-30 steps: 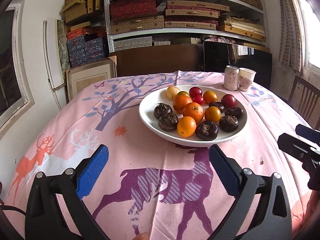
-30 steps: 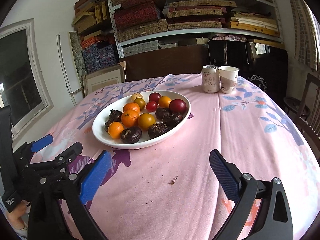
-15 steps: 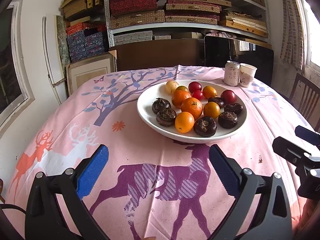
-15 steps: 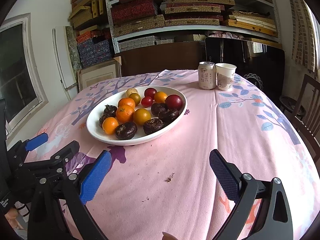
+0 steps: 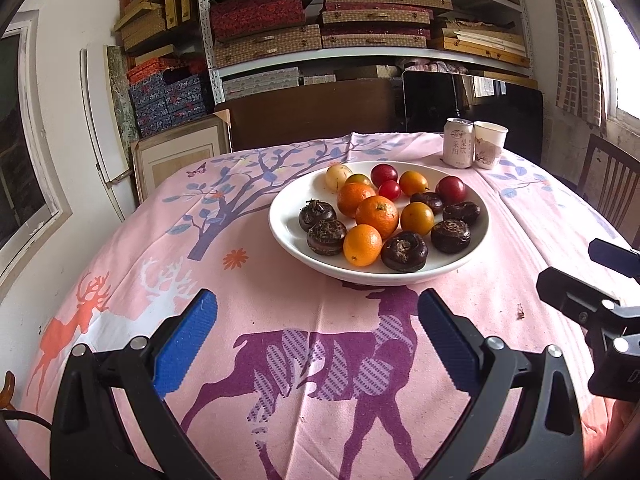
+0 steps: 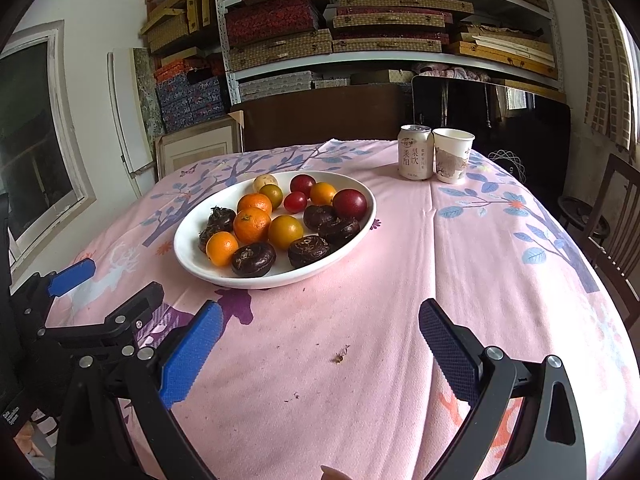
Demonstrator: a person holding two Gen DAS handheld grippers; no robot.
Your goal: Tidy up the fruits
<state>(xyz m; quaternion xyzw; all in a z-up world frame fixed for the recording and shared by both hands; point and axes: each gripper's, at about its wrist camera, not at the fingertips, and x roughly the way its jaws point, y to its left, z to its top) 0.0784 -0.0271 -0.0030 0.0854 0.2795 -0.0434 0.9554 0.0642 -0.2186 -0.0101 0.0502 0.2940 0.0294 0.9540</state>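
Fruits [image 5: 378, 216]: all heaped in white bowl [image 5: 284, 220], table centre, mixed kinds. Since a second ago both views eased slightly back; fruit unmoved. Left gripper [image 5: 316, 344], right gripper [image 6: 318, 346]: jaws wide, empty, near side. Stage undetermined.

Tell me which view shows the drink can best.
The right wrist view: the drink can is larger there, its printed label sharper, standing beside the paper cup. The left wrist view shows the same can smaller and farther off.
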